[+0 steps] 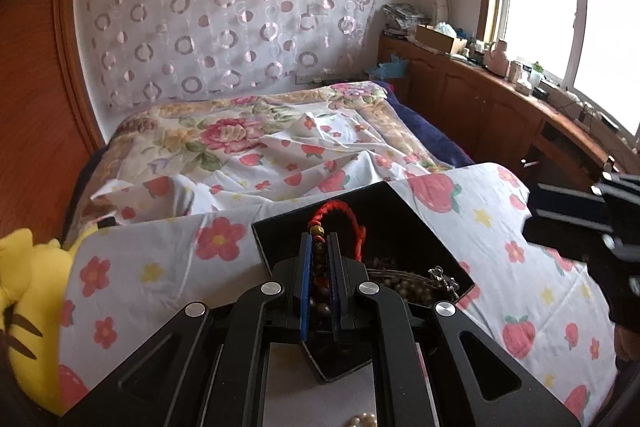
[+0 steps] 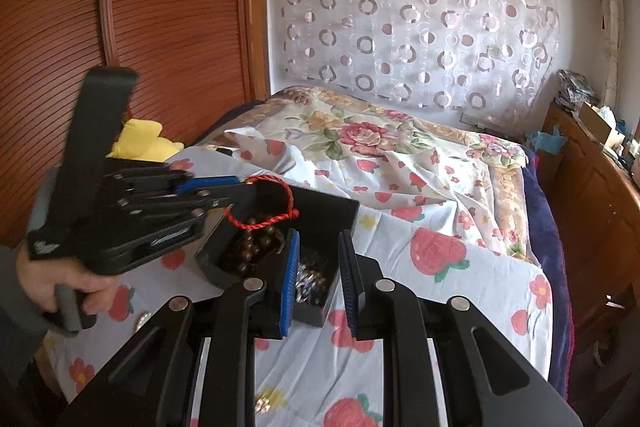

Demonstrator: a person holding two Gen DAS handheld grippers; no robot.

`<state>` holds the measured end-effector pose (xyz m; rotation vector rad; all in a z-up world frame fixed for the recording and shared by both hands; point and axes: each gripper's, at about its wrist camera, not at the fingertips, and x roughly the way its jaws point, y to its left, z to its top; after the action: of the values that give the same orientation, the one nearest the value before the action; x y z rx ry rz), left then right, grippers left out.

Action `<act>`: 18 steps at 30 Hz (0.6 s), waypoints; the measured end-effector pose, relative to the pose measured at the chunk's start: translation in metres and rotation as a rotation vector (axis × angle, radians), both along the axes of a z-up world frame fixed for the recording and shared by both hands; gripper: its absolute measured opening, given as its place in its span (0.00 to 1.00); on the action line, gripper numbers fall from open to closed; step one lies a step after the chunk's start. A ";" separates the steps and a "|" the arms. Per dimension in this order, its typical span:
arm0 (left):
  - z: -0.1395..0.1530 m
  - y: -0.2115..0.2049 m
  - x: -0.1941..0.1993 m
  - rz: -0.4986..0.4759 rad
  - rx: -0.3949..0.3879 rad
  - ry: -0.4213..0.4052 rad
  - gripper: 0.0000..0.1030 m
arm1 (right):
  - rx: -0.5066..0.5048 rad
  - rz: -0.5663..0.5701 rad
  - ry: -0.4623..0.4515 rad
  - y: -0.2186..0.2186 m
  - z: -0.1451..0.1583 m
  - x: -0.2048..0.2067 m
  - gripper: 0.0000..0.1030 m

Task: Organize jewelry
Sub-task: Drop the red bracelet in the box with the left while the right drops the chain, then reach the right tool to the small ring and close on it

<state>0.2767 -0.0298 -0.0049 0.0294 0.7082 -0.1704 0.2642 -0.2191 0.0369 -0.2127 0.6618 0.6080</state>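
Observation:
An open black box [image 1: 400,203] [image 2: 332,215] sits on the flower-and-strawberry cloth. My left gripper [image 1: 319,241] [image 2: 236,191] is shut on a bracelet of dark beads with a red cord loop [image 1: 324,215] [image 2: 276,203]. It holds the bracelet over the box's left part, with the beads [image 2: 248,247] hanging down inside. My right gripper [image 2: 318,243] stands open just over the box's near corner, with nothing between its blue pads. Pearl beads [image 1: 404,285] and a silver piece [image 1: 442,277] lie in the box.
The cloth-covered table [image 1: 500,247] stands in front of a bed with a floral quilt [image 1: 248,135]. A yellow plush toy [image 1: 28,291] lies at the left. A pearl strand [image 1: 364,419] rests near the front edge. Wooden cabinets [image 1: 480,107] run along the right under the window.

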 end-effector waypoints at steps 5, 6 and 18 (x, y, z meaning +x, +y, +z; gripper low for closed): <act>-0.005 0.006 -0.015 0.011 0.014 -0.005 0.32 | 0.004 0.032 0.014 0.000 -0.011 -0.020 0.22; -0.006 0.007 -0.022 0.008 0.023 -0.008 0.34 | 0.004 0.039 0.016 0.000 -0.015 -0.026 0.22; -0.035 0.040 -0.102 0.029 0.009 -0.018 0.83 | -0.029 0.056 0.114 -0.009 -0.075 -0.063 0.27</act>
<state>0.1748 0.0106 -0.0401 0.0288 0.6915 -0.1394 0.2009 -0.2281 -0.0380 -0.2253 0.7774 0.6678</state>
